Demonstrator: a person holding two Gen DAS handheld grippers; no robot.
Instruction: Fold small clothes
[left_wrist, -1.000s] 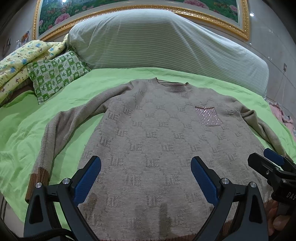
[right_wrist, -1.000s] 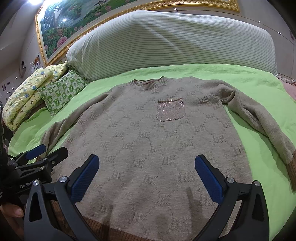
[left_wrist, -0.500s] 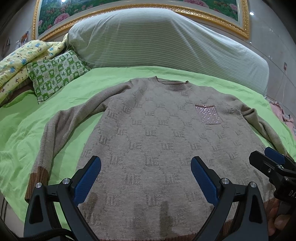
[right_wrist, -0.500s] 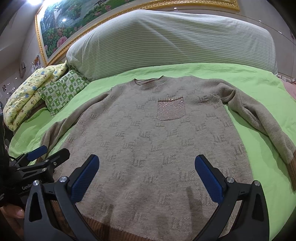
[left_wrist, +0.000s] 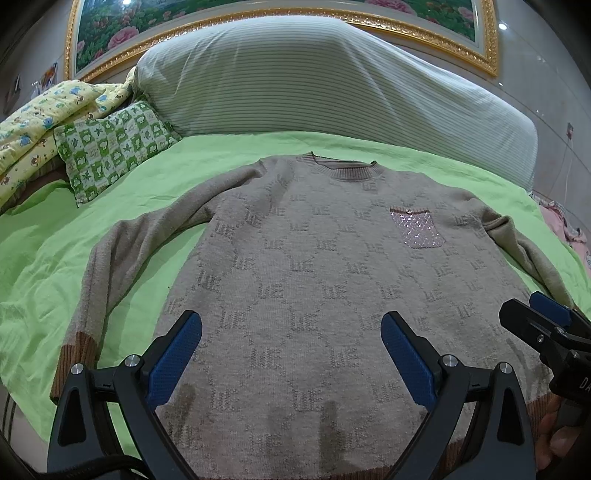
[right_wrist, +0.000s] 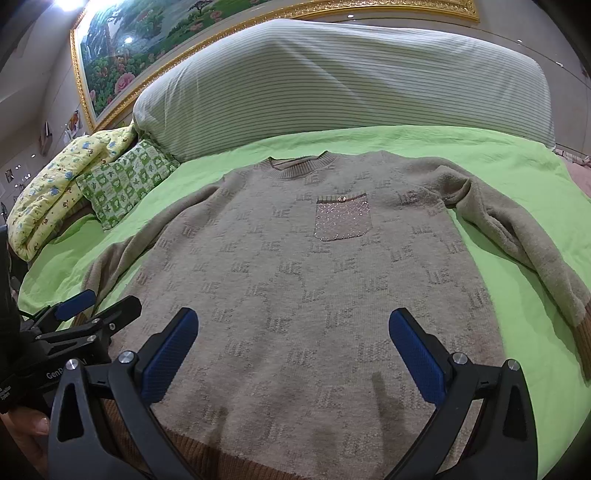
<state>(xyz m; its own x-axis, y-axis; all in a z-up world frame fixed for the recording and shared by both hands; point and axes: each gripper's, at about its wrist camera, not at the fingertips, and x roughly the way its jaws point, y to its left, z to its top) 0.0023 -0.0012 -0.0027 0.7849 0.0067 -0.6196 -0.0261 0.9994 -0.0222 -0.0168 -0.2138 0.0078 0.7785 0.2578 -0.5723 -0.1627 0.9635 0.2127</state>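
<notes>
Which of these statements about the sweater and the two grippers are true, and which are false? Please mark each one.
1. The sweater lies flat on the green sheet, front side up. True.
2. The left gripper is shut on the hem. False: it is open and holds nothing.
3. The sparkly pocket sits below the collar. True.
4. Both sleeves are folded over the chest. False: both lie out to the sides.
5. The right gripper is open. True.
</notes>
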